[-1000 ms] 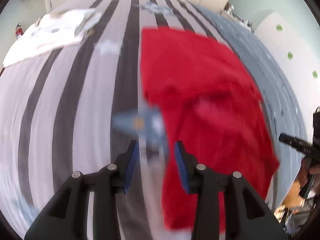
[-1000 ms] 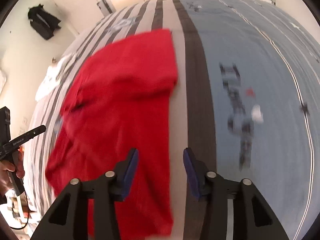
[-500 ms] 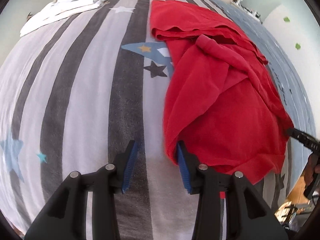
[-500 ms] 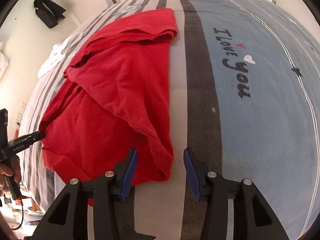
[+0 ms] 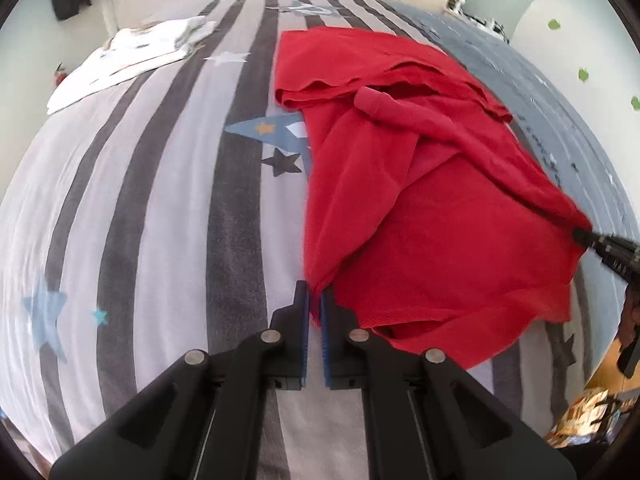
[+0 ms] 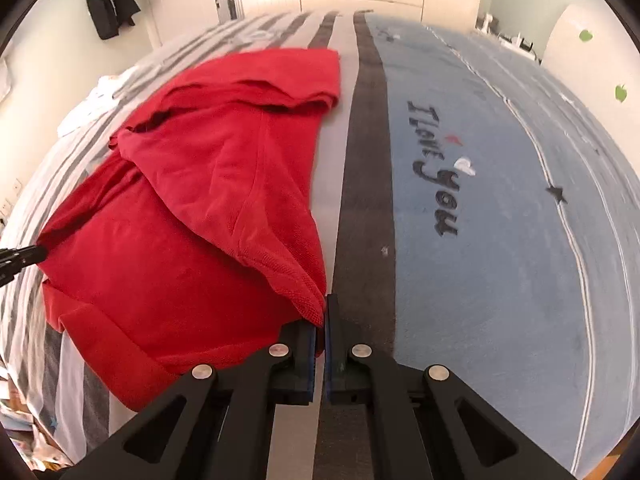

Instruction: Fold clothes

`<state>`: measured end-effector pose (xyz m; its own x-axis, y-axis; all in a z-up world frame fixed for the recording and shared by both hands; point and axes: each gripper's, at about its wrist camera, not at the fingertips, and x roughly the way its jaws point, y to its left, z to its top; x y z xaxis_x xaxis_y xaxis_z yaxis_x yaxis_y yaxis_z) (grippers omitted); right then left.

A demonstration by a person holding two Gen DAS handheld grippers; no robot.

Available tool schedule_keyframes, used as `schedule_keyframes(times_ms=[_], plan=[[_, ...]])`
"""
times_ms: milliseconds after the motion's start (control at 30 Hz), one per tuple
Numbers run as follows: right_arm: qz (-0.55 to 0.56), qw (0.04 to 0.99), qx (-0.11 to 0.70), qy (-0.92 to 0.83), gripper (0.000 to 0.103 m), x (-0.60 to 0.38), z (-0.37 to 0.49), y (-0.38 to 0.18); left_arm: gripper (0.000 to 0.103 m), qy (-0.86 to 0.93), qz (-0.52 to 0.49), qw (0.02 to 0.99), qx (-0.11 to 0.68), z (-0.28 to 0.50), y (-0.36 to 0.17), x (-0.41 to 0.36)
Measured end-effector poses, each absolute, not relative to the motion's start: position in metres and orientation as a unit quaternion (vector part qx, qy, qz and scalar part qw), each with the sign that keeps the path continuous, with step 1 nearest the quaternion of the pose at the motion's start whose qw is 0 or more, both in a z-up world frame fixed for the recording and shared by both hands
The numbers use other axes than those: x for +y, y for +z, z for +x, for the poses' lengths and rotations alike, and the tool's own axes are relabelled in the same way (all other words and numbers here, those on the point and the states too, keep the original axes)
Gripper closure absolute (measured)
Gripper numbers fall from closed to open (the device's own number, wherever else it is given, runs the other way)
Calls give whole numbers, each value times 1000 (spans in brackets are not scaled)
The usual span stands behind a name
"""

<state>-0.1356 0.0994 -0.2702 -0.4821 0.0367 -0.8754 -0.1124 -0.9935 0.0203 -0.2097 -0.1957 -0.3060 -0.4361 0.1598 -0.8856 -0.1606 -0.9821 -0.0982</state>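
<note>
A red garment (image 5: pixel 432 208) lies crumpled on the striped bed cover, its far part folded over itself. My left gripper (image 5: pixel 314 300) is shut on the garment's near left edge, lifting it slightly. In the right wrist view the same red garment (image 6: pixel 192 208) spreads to the left, and my right gripper (image 6: pixel 321 320) is shut on its near right corner. The right gripper's tip (image 5: pixel 600 244) shows in the left wrist view at the cloth's right corner; the left gripper's tip (image 6: pixel 20 258) shows at the left border of the right wrist view.
The bed cover (image 5: pixel 132 216) has grey and white stripes with stars; its right half is blue (image 6: pixel 500 240) with "I love you" lettering. A folded white cloth (image 5: pixel 132 56) lies at the far left. A dark jacket (image 6: pixel 110 0) hangs on the wall by a door.
Both grippers went from open to shut, each closing on a near corner of the red garment. The garment's near edge is now pulled up between them.
</note>
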Motion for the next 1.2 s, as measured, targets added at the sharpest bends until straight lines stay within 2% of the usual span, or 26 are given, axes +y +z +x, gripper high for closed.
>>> schedule_keyframes(times_ms=[200, 333, 533, 733, 833, 1000, 1100, 1200], plan=[[-531, 29, 72, 844, 100, 102, -137, -296, 99, 836, -542, 87, 0, -217, -339, -181], [-534, 25, 90, 840, 100, 107, -140, -297, 100, 835, -544, 85, -11, -221, -340, -183], [-532, 21, 82, 842, 101, 110, -145, -261, 100, 846, -526, 83, -36, -232, -291, -193], [-519, 5, 63, 853, 101, 112, -180, -195, 100, 863, -491, 113, -40, -273, -220, -190], [-517, -1, 65, 853, 101, 116, -220, -169, 100, 866, -480, 128, -54, -315, -195, -193], [-518, -15, 73, 852, 101, 140, -326, -144, 100, 865, -476, 153, -52, -429, -179, -190], [-539, -27, 96, 837, 101, 165, -405, -154, 100, 849, -497, 170, -53, -510, -193, -186], [-559, -39, 134, 817, 100, 190, -482, -183, 100, 822, -541, 168, -56, -583, -235, -180]])
